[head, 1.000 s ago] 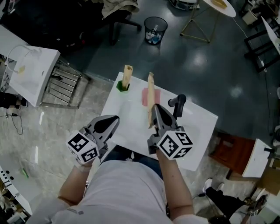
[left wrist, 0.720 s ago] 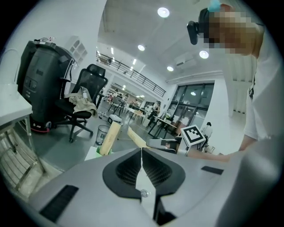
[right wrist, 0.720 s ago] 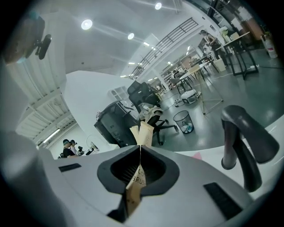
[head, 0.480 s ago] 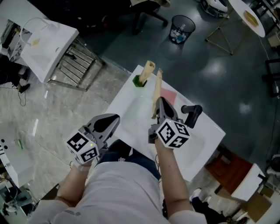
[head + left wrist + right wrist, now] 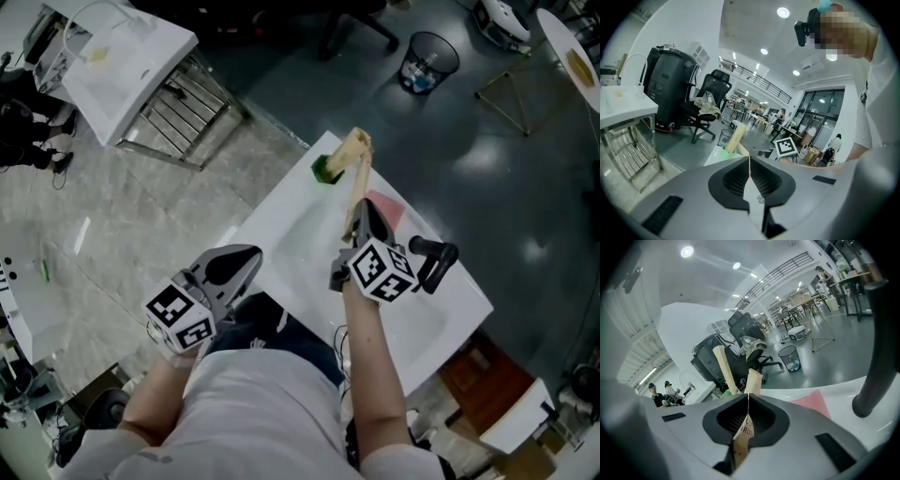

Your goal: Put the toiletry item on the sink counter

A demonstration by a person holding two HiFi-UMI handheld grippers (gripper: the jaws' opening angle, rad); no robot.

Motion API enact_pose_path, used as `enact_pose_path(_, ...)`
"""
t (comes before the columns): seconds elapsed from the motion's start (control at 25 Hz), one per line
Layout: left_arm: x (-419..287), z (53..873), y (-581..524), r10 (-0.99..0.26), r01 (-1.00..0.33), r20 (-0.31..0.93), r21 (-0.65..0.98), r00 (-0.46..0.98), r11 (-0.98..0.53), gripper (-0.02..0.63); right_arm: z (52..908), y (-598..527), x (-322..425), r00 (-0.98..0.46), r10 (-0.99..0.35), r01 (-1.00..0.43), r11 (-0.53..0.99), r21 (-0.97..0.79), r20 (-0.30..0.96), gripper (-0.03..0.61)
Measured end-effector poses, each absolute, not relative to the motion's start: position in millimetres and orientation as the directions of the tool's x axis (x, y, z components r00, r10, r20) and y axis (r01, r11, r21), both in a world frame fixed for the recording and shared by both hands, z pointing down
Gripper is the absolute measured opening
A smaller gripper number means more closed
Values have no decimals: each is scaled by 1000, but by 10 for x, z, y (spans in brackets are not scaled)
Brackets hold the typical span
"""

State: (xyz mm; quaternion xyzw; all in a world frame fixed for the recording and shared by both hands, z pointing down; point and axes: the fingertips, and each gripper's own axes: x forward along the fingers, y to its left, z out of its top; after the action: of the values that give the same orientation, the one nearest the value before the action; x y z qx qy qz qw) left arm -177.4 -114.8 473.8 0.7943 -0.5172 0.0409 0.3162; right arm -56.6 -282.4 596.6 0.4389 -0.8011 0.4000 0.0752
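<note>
Gripping the paper-wrapped brush [image 5: 357, 187] between the clamped fingers of the right gripper [image 5: 364, 212], pinching the wrapper flat near its lower end, with the long upper part sticking out past the fingertips. Holding it over the white counter [image 5: 281, 234], near the middle, tilted toward the far corner and not yet lying on the surface. Holding the left gripper [image 5: 246, 257] off the near edge of the counter, fingers pressed together on nothing.

Judging the task as roughly half done: item already in the grip and over the counter. Lowering it onto a bare patch and letting go remaining.

Counting two wrapped brushes in all: the one in the grip and a second brush [image 5: 349, 147] standing tilted in the green holder [image 5: 324, 170] at the far corner. Counting one green holder, one pink cloth [image 5: 388, 208] lying flat beside the right gripper, one black faucet [image 5: 434, 262] at the right, and two grippers.
</note>
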Motion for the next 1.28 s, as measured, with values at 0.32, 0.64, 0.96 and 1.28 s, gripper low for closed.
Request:
enact_pose_path(0.32, -1847, 4857, -1070, -806, -857, 411, 469, 427, -215, 18, 6315, -2924, -648, -598, -621, -779, 301, -549, 507, 21)
enact_pose_path(0.64, -1891, 4913, -1011, -812, -861, 422, 475, 404, -181, 18, 6552, -2931, -737, -593, -599, -791, 306, -530, 539, 21)
enact_pose_path(0.96, -1913, 4964, -935, -810, -863, 432, 476, 397, -169, 18, 6734, -2926, -794, -591, -580, -797, 313, -516, 560, 23)
enact_pose_path(1.28, -1899, 4963, -891, -811, -861, 426, 479, 400, -173, 18, 6712, -2931, -804, -597, -582, -794, 329, -511, 552, 25)
